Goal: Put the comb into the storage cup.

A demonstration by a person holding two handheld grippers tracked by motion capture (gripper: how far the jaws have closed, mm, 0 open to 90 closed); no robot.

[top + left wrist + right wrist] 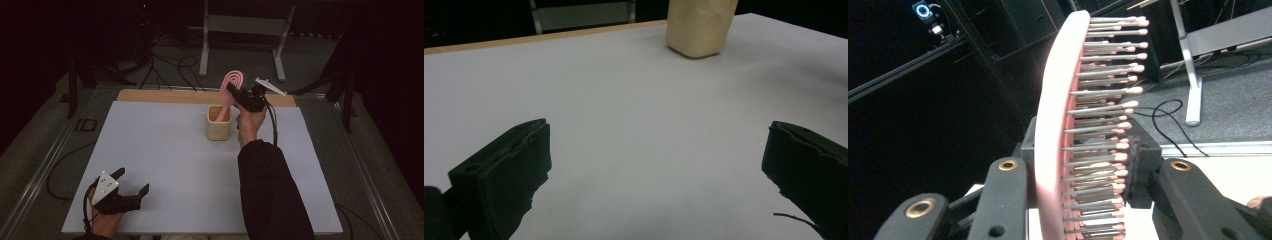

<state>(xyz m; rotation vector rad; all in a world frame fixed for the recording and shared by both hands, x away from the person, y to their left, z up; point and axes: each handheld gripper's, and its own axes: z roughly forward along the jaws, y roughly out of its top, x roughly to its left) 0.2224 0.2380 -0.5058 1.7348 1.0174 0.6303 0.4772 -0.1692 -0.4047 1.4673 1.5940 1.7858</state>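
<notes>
A pink hairbrush (231,89) stands with its handle down in a small beige cup (219,123) at the far middle of the white table. My right gripper (235,95) is shut on the brush head, just above the cup. In the right gripper view the pink hairbrush (1058,125) rises between the two jaws, bristles to the right. My left gripper (131,183) rests open near the table's front left corner with nothing between its fingers. The beige cup (700,25) stands far ahead of it in the left gripper view.
A wooden strip (165,96) runs along the table's far edge. Behind the table, a grey metal stand (244,30) and black cables (170,70) lie on the floor. The white tabletop (165,165) spreads between the two grippers.
</notes>
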